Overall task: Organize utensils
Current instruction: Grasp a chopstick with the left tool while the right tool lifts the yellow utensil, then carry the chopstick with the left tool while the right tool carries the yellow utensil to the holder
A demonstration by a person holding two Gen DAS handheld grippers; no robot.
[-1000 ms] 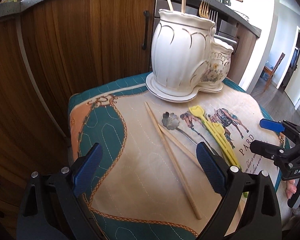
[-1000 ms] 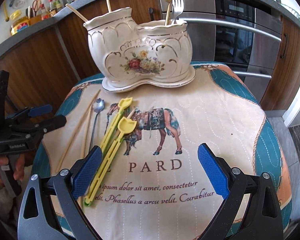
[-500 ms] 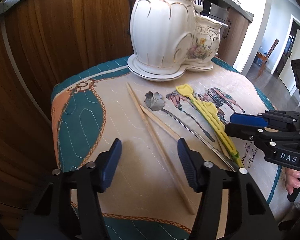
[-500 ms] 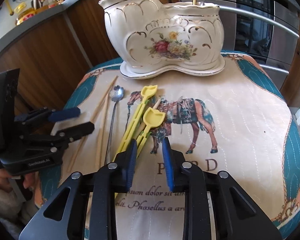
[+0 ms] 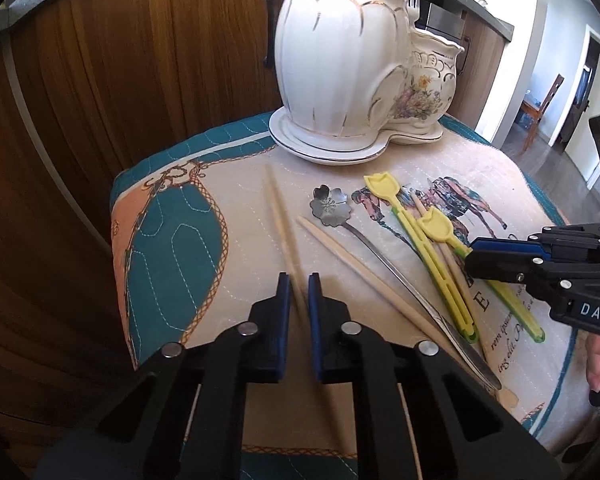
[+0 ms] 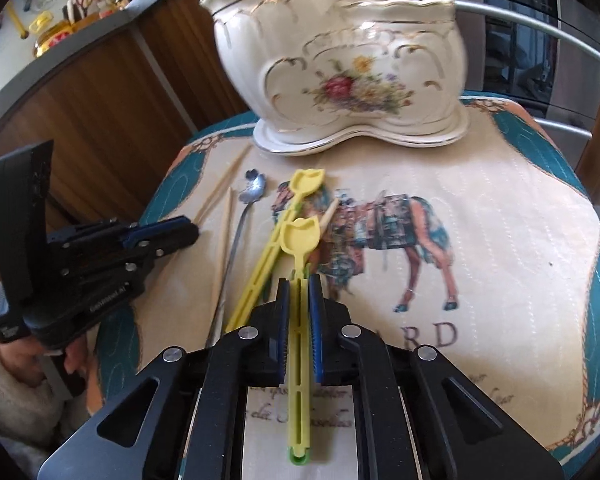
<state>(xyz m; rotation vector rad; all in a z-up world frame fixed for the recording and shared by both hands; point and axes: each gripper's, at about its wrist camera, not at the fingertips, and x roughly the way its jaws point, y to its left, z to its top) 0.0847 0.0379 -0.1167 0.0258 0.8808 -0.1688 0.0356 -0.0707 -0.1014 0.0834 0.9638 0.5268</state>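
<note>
Early stage: left tool [image 5: 298, 280] just clamped on a chopstick [image 5: 281, 222], right tool [image 6: 299, 285] on a yellow pick [image 6: 300, 240]; spoon [image 5: 332, 208], second chopstick [image 5: 352, 260], other yellow pick [image 5: 416, 240] lie before the ceramic holder [image 5: 340, 60].

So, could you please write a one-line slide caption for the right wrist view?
Right gripper shut on a yellow utensil on the horse-print cloth, ceramic holder behind.
</note>
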